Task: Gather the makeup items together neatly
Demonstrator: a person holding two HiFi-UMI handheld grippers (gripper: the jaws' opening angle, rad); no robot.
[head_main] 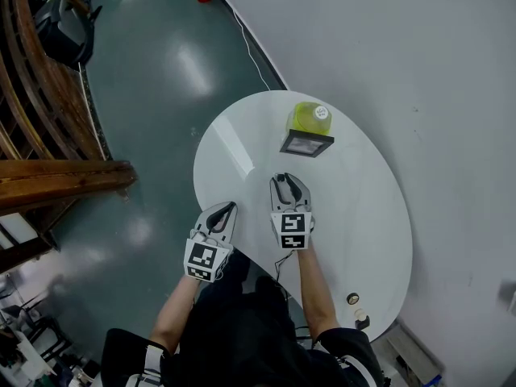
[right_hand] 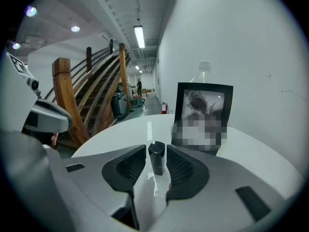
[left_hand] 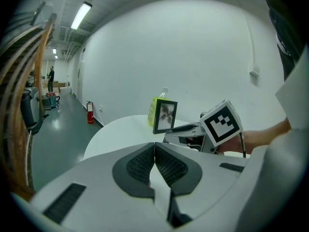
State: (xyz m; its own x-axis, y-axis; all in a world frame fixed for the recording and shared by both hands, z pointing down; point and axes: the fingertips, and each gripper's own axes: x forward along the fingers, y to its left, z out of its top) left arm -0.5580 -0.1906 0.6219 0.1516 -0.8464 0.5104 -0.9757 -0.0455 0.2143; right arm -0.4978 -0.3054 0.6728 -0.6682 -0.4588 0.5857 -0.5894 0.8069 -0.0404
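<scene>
A small black lipstick tube [right_hand: 156, 157] stands upright on the white oval table [head_main: 355, 216], between the jaws of my right gripper [right_hand: 156, 149]. A thin gap shows on each side of the tube, so the gripper is open. In the head view my right gripper [head_main: 289, 177] points at a dark picture frame [head_main: 306, 143] with a yellow-green bottle [head_main: 311, 117] behind it. My left gripper [head_main: 231, 206] rests over the table's near left edge, its pads [left_hand: 145, 164] touching, shut on nothing. Two small round items [head_main: 353, 299] lie near the table's front right edge.
The picture frame [right_hand: 203, 117] stands just beyond the lipstick. A wooden staircase [head_main: 48, 176] rises left of the table. A white wall [head_main: 419, 55] runs along its right, with a cable [head_main: 251, 51] at its foot. A red fire extinguisher [left_hand: 90, 112] stands by the far wall.
</scene>
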